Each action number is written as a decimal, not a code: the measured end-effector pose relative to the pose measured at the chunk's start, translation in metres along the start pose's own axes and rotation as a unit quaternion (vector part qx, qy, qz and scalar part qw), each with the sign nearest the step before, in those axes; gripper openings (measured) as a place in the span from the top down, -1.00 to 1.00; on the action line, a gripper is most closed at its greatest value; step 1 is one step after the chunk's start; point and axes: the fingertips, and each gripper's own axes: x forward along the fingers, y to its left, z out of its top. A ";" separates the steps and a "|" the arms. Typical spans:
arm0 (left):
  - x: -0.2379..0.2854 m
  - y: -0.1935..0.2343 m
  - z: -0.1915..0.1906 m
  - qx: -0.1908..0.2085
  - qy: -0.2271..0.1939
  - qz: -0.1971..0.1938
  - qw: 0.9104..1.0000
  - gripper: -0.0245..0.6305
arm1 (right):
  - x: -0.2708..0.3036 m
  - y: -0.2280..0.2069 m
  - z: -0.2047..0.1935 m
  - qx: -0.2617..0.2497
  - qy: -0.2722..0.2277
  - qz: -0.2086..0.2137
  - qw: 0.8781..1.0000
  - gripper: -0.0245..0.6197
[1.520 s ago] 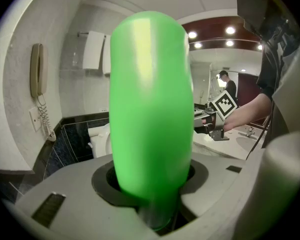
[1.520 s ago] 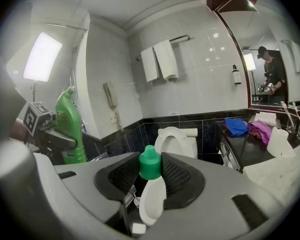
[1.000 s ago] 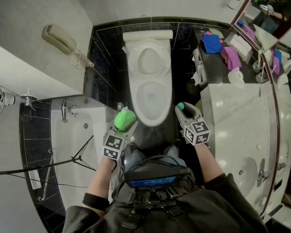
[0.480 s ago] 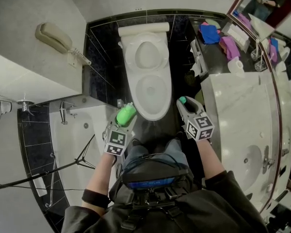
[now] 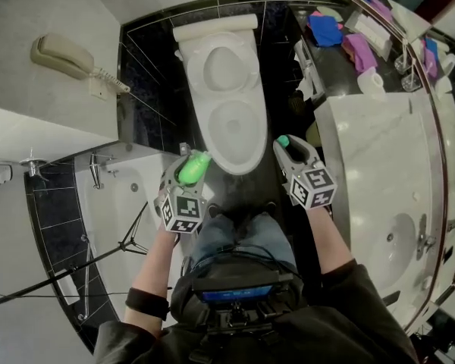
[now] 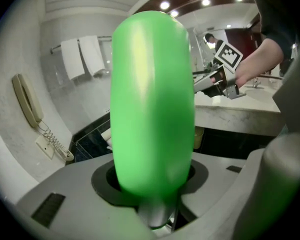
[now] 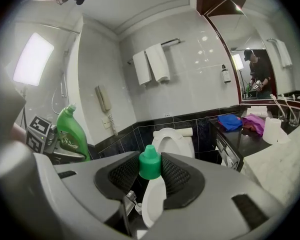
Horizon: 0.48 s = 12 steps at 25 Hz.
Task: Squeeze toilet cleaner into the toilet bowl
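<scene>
The white toilet (image 5: 227,89) stands with lid and seat up and its bowl (image 5: 231,131) uncovered; it also shows past the jaws in the right gripper view (image 7: 171,134). My left gripper (image 5: 188,167) is shut on the green toilet cleaner bottle (image 5: 195,165), beside the bowl's front left rim. That bottle fills the left gripper view (image 6: 152,104) and stands upright, uncapped, in the right gripper view (image 7: 72,131). My right gripper (image 5: 287,147) is shut on the bottle's green cap (image 5: 283,140) (image 7: 150,163), just right of the bowl's front.
A wall telephone (image 5: 61,55) hangs at left above the bathtub (image 5: 114,203). The marble vanity (image 5: 371,165) with its sink (image 5: 398,241) runs along the right. Blue and purple cloths (image 5: 326,29) lie on a dark shelf. A tripod leg (image 5: 98,256) crosses the tub.
My left gripper has rolled and sunk a little with the bottle in it. The right gripper has kept its place with the cap. The head view has tipped further down.
</scene>
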 end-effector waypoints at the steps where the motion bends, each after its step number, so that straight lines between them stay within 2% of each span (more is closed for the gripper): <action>1: 0.005 -0.001 -0.003 0.010 0.008 0.013 1.000 0.33 | 0.002 -0.004 -0.003 0.004 0.000 0.005 1.000 0.45; 6: 0.036 -0.013 -0.018 0.080 0.049 0.060 0.994 0.33 | 0.014 -0.019 -0.023 0.010 0.001 0.039 0.999 0.45; 9: 0.057 -0.022 -0.029 0.130 0.074 0.081 0.985 0.33 | 0.025 -0.031 -0.042 0.005 0.005 0.047 0.999 0.45; 12: 0.077 -0.028 -0.041 0.152 0.097 0.093 0.979 0.33 | 0.039 -0.038 -0.055 0.001 0.011 0.054 0.998 0.45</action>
